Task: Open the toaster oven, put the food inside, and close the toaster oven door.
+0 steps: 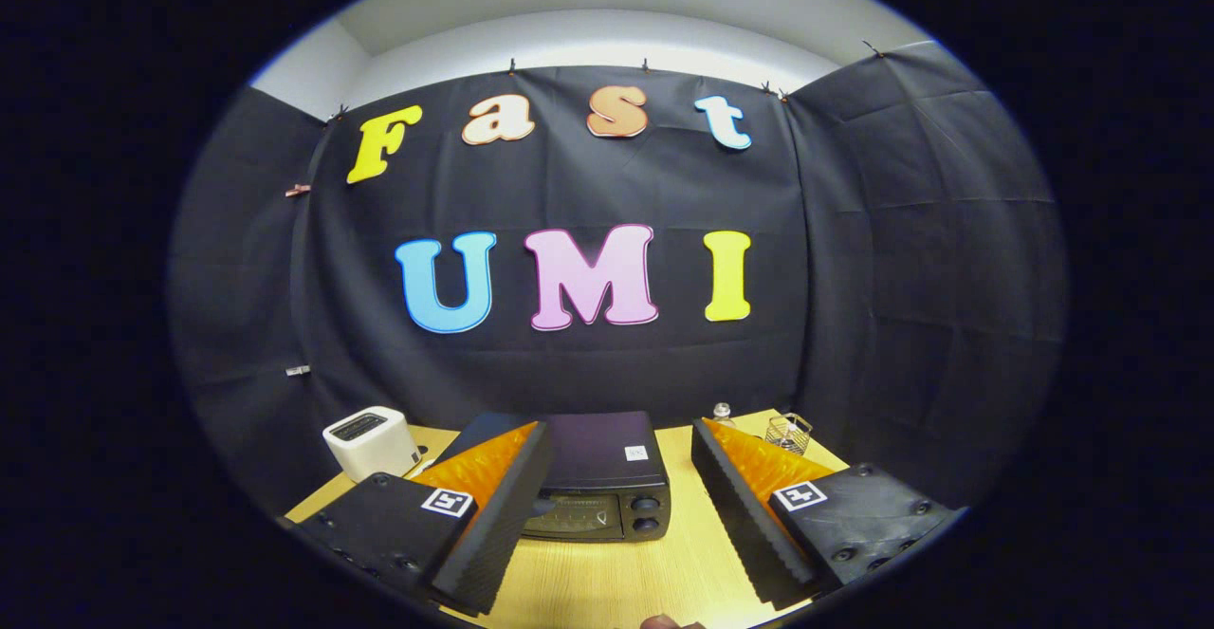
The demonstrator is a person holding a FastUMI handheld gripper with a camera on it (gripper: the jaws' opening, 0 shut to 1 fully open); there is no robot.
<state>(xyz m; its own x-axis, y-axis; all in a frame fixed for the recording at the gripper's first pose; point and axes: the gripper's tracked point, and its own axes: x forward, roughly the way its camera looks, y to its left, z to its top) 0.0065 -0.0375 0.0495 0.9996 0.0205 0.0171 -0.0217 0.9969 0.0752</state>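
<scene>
Gripper (621, 496) is released, fingers spread wide, nothing between them, touching nothing. It's held up above the table (616, 582), looking forward and slightly down. Toaster oven (593, 477) sits just ahead, in the gap between the two fingers but closer to the left one; the left fingertip overlaps its left front corner in the view, can't tell if there's real contact, looks like it's just in front. Oven is dark, flat top with a small pale sticker near its right rear corner, two knobs (645, 513) stacked at the right end of the front panel. Door looks closed, but most of the front is hidden behind the left finger, so not certain. Food isn't identifiable from here. Beyond the left finger, off to the left of the oven: a white boxy appliance (370, 441) with a dark slot on top, standing on the table near the back wall. Beyond the right finger, at the table's far right corner: a small wire basket (788, 433), and just left of it a small clear bottle (723, 412) with a pale cap. Table is light wood.
</scene>
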